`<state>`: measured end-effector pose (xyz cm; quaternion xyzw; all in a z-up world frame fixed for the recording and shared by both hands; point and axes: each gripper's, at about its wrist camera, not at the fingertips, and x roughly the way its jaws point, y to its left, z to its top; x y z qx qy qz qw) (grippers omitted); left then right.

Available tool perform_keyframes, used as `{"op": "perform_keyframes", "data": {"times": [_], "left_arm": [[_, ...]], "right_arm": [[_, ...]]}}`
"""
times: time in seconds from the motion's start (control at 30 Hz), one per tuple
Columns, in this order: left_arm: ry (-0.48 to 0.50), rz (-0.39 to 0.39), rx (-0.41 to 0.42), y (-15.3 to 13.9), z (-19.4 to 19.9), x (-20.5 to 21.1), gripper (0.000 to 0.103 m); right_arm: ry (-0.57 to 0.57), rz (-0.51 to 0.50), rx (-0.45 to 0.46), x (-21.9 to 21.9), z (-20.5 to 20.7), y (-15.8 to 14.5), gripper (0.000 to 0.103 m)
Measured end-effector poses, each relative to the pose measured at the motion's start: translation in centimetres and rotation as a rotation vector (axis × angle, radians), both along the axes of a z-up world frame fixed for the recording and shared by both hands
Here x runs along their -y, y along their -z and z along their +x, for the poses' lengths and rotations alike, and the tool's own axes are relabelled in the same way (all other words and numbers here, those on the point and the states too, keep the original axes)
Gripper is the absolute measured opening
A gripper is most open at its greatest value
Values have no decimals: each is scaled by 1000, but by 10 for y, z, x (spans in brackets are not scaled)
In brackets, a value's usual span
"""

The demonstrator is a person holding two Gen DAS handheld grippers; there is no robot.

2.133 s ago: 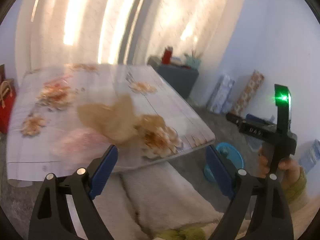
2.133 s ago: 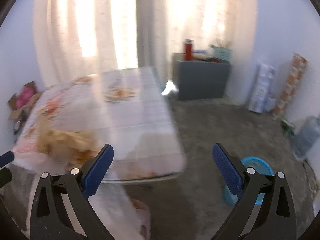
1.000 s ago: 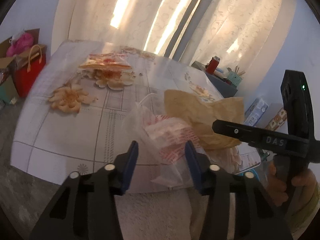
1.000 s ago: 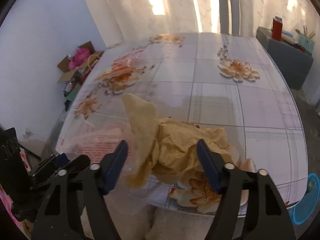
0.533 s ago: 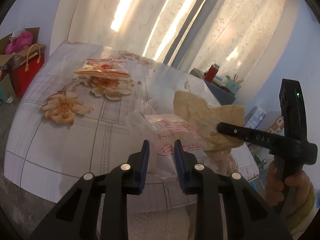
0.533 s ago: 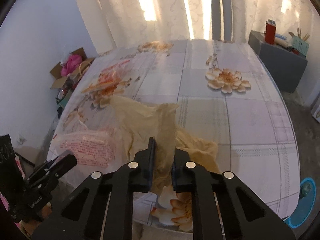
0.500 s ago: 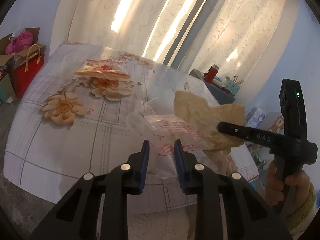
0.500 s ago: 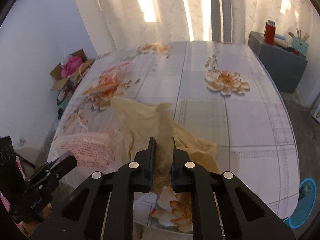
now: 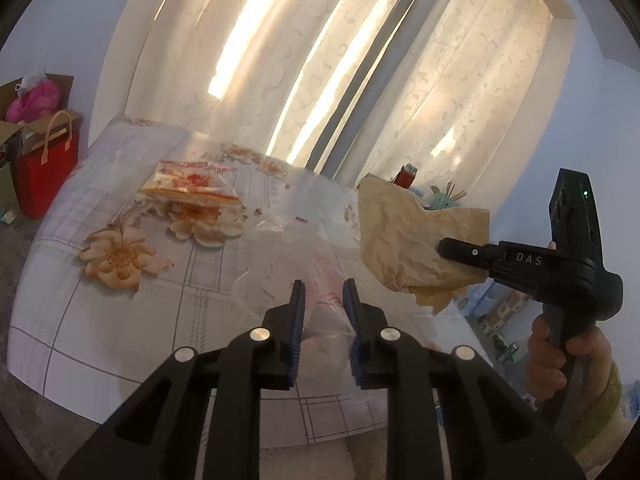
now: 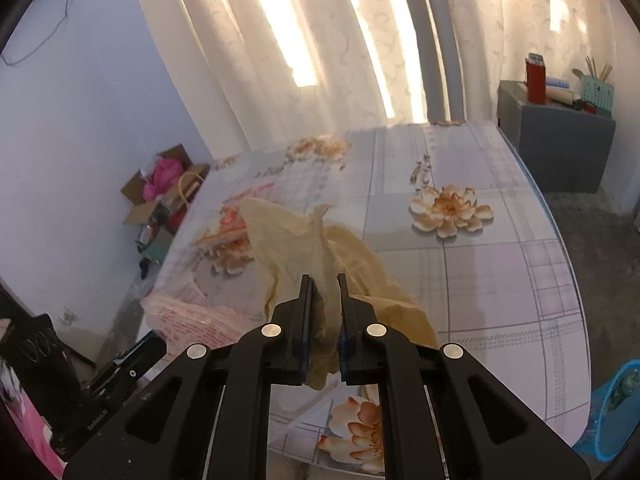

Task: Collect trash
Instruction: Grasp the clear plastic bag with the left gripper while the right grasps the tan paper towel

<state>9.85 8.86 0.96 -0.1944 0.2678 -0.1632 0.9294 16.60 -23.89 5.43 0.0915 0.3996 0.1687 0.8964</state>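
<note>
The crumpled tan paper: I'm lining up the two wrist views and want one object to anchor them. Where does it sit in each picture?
Left wrist: the crumpled tan paper is right of centre, clamped by the right gripper, lifted off the table.
Right wrist: the paper is centre, rising from between that gripper's fingers.
Shared landmark: the red-printed snack wrapper lying on the floral tablecloth.

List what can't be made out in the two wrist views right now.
- Clear plastic bag with red print: motion-blurred in left wrist view; left gripper covers its pinched part.
- Crumpled tan paper: pinched part hidden by right gripper.
- Blue bin: cut off by frame edge.
</note>
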Motion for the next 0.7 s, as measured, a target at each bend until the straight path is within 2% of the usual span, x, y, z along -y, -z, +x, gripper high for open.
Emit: {"op": "perform_keyframes", "data": {"times": [0.07, 0.17, 0.47, 0.6, 0.7], "left_arm": [[-4, -8, 28, -7, -4, -2, 11], [-8, -49, 64, -16, -9, -10, 8], [-22, -179, 175, -48, -27, -39, 6], [-71, -141, 189, -51, -33, -50, 6], [-115, -129, 147, -38, -32, -59, 6]], "right_arm": [[4, 14, 2, 4, -2, -2, 9], [15, 30, 5, 11, -5, -4, 9], [41, 53, 6, 29, -19, -4, 9], [57, 70, 8, 37, -25, -6, 9], [67, 75, 9, 42, -29, -5, 9]]}}
